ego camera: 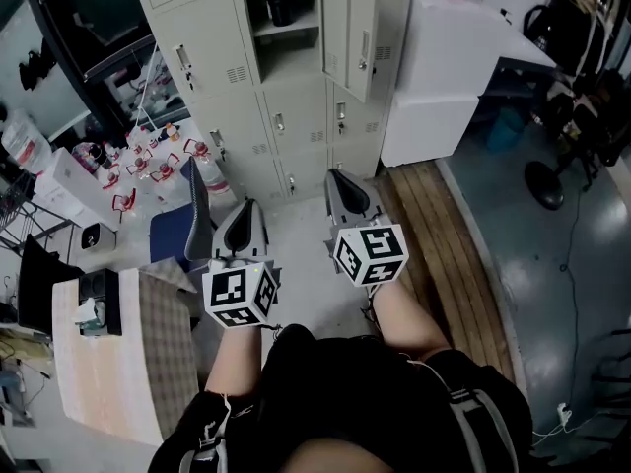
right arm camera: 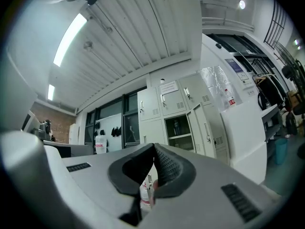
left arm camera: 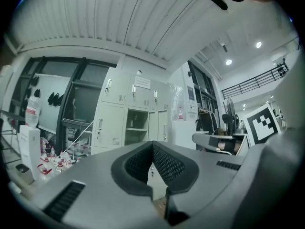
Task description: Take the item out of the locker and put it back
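The pale grey locker bank (ego camera: 286,97) stands ahead of me. One upper compartment is open, its door (ego camera: 351,37) swung to the right. On the shelf inside stands a dark bottle-like item (ego camera: 279,8), small and dim; it also shows in the right gripper view (right arm camera: 176,127). My left gripper (ego camera: 246,207) and right gripper (ego camera: 339,175) hover side by side over the floor, well short of the lockers. Both are shut and hold nothing. In the left gripper view the open compartment (left arm camera: 136,127) lies beyond the shut left gripper (left arm camera: 152,144). The shut right gripper (right arm camera: 153,148) points just left of the open locker.
A white cabinet (ego camera: 444,67) stands right of the lockers, a wooden platform (ego camera: 434,235) in front of it. Several red-capped bottles (ego camera: 148,161) sit on the floor at left. A blue chair (ego camera: 182,230) and a table (ego camera: 108,353) are near my left side. A fan (ego camera: 544,185) stands far right.
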The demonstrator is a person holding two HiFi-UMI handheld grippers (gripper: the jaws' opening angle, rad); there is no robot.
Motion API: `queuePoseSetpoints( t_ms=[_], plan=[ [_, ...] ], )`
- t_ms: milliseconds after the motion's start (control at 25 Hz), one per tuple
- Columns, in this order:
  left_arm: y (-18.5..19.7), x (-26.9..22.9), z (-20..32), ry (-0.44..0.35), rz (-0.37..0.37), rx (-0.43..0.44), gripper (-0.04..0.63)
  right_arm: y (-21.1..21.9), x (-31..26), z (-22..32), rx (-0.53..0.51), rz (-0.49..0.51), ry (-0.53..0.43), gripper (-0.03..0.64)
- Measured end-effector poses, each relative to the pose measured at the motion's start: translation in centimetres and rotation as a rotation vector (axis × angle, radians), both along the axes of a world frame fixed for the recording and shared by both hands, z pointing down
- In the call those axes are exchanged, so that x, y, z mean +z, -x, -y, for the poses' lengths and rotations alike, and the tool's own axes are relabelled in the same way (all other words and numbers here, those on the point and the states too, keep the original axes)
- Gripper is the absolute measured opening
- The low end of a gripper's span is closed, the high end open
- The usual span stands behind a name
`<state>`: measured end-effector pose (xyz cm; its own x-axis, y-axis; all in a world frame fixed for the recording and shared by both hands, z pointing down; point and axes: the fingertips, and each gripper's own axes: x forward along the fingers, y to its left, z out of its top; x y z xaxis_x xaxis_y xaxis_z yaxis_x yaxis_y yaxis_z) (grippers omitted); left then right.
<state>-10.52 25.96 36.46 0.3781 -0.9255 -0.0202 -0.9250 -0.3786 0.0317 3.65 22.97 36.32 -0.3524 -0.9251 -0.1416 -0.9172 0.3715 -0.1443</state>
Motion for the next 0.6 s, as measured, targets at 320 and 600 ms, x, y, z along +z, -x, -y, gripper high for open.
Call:
queuePoseSetpoints(
  t_ms=[320,600],
  plan=[
    [-2.4,0.2,0.9,-0.010,-0.012,-0.009,0.012,-1.7,0.4,0.9,-0.027,-0.017,-0.003,0.014],
    [-3.0,0.3,4.7,-0.043,-0.022,-0.002,0.012,-2.0,0.1,4.5,-0.023,-0.029,-0.039,0.015]
  ],
)
